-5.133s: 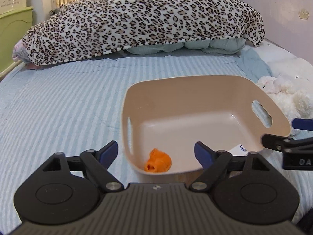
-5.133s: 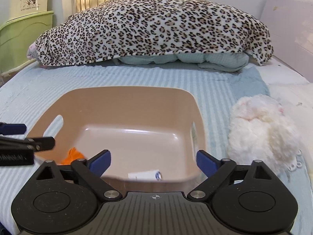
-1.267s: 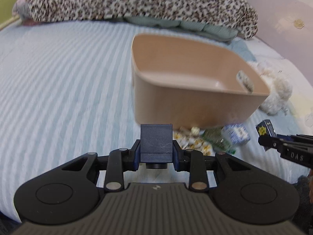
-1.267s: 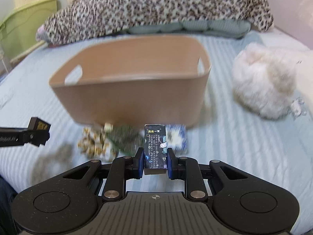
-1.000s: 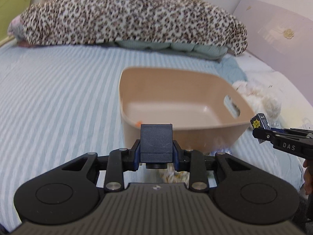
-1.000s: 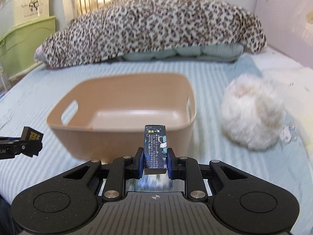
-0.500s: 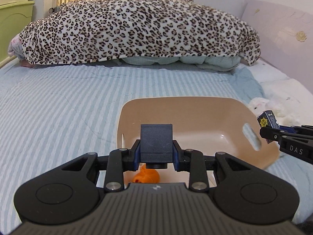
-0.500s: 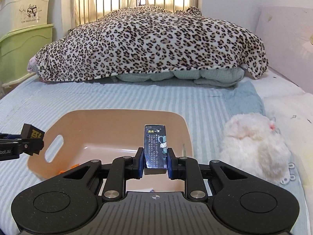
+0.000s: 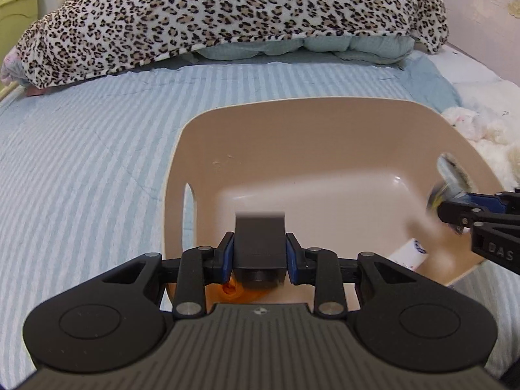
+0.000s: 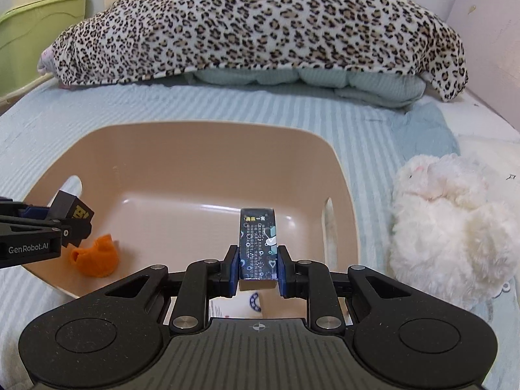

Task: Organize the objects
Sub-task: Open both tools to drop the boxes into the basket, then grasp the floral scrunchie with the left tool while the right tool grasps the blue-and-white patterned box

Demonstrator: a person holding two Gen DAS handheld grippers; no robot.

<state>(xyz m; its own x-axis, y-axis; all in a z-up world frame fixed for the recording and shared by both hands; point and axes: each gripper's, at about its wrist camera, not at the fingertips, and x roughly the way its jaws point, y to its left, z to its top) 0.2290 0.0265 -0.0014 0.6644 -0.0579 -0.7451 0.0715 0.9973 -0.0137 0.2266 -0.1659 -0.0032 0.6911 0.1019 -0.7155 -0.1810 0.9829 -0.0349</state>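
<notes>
A beige plastic basin (image 9: 325, 110) (image 10: 201, 136) sits on the striped bed. My left gripper (image 9: 259, 256) is shut on a dark grey box (image 9: 260, 240) and holds it over the basin's near left side; the box also shows in the right wrist view (image 10: 74, 214). My right gripper (image 10: 258, 268) is shut on a dark printed box (image 10: 258, 243) over the basin's near right part; it looks blurred in the left wrist view (image 9: 438, 195). An orange toy (image 10: 96, 255) and a white tube (image 9: 409, 253) lie in the basin.
A white plush toy (image 10: 451, 227) lies right of the basin. A leopard-print blanket (image 10: 260, 22) covers pillows at the bed's far end. A green storage bin (image 10: 35, 29) stands at the far left. Striped sheet (image 9: 81, 162) stretches left of the basin.
Both grippers have come down closer over the basin, each still holding its box. The right gripper's box is blurred with motion in the left wrist view.
</notes>
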